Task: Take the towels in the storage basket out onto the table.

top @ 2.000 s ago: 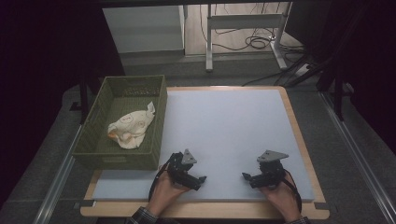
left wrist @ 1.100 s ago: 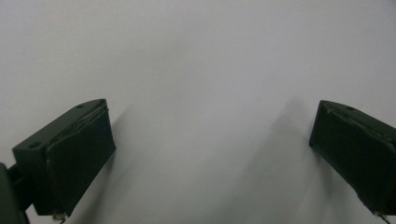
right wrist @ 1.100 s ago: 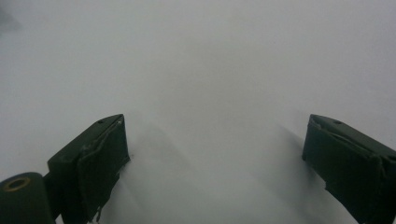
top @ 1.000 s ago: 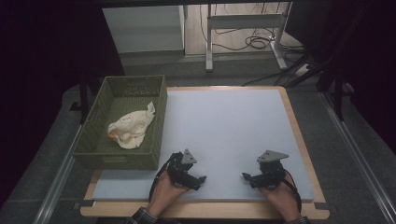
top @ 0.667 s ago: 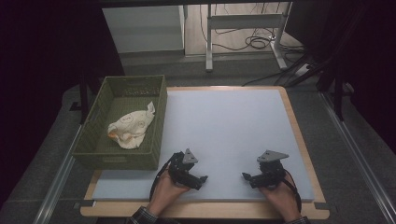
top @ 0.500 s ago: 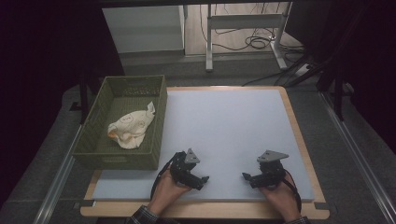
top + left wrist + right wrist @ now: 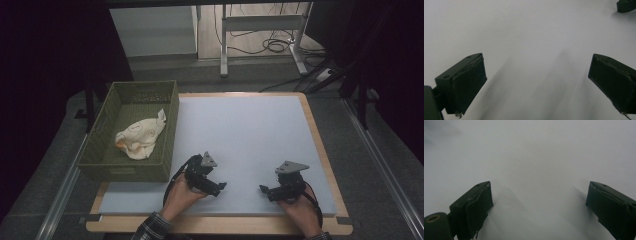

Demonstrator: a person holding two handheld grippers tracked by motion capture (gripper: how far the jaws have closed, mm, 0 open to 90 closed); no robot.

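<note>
Grippers, left and right, gape empty near the mat's front edge; basket well left.

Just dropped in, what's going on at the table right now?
A person rests both hands near the table's front edge, one tool in each. The left tool and right tool are both open, holding nothing, and point toward each other over the bare white surface. The cream cloth lies crumpled in the green basket at the left, untouched.
</note>
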